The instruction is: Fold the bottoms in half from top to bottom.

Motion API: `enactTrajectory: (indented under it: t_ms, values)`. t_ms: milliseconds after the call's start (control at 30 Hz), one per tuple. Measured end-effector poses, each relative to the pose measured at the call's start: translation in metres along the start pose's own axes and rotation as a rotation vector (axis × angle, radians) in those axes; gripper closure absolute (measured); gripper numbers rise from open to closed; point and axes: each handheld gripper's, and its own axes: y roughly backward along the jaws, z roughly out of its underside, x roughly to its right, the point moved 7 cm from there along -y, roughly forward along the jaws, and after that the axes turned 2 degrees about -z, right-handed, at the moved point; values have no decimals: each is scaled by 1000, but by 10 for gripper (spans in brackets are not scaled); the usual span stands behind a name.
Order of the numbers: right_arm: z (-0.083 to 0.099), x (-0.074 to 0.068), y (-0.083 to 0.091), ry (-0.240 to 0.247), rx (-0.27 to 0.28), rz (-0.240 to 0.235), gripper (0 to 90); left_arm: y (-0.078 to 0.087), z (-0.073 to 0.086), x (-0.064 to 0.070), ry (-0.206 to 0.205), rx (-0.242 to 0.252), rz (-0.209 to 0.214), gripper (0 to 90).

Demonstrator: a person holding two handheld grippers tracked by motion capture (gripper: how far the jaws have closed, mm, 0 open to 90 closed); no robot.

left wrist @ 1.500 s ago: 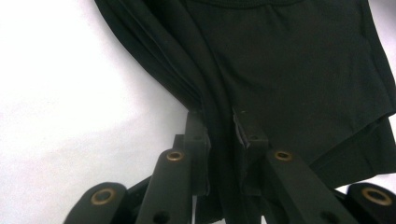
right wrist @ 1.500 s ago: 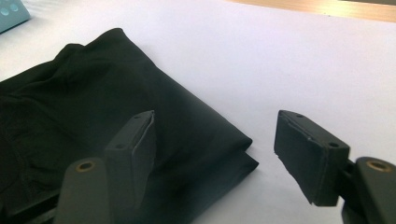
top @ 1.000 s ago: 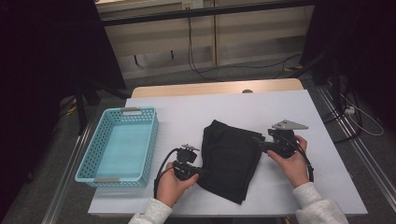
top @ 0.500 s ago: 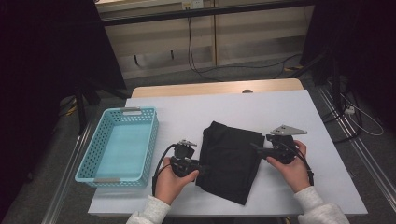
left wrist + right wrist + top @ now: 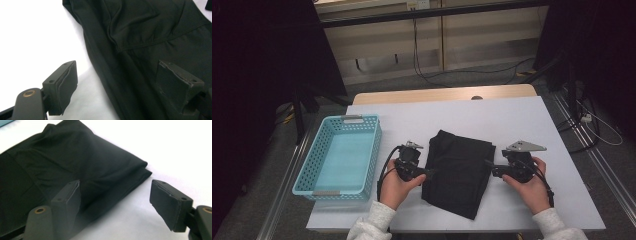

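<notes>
A folded black cloth [image 5: 459, 170] lies in the middle of the white table [image 5: 472, 117]. My left gripper [image 5: 428, 172] is at the cloth's left edge, open, its jaws straddling that edge. In the left gripper view the left gripper [image 5: 117, 86] has one jaw over bare table and the other over the black cloth [image 5: 150, 50]. My right gripper [image 5: 487, 165] is at the cloth's right edge, open. In the right gripper view the right gripper [image 5: 116, 203] has its jaws astride the folded edge of the cloth [image 5: 62, 167]. Neither holds anything.
A light blue plastic basket [image 5: 339, 155] stands empty at the table's left side. The person's hands and white sleeves [image 5: 369, 225] enter from the table's front edge. Cables run on the floor beyond the table, and rails [image 5: 607, 170] run along its right.
Both grippers have moved inward toward the cloth, the left one rightward to its left edge and the right one leftward to its right edge. The cloth has not moved.
</notes>
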Motion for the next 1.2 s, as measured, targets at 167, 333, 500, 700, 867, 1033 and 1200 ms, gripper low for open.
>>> enactTrajectory:
  t_ms: [167,333,500,700,867,1033,1200]
  values:
    - [1,0,3,-4,4,3,247,-3,-1,-1,-5,0,-8,166]
    - [0,2,3,-3,2,5,244,-2,1,-1,-7,-11,-6,161]
    - [-3,10,-2,-16,6,16,244,0,3,-1,-3,-10,-7,159]
    - [-10,14,-16,-22,-1,15,244,3,9,-5,7,-19,-16,154]
    - [-14,13,-22,-14,-6,10,244,7,13,-8,17,-21,-23,152]
    - [-15,12,-23,-19,-6,6,243,8,14,-9,21,-22,-21,152]
    - [-14,7,-21,-11,-16,-6,237,7,11,-8,22,-15,-13,151]
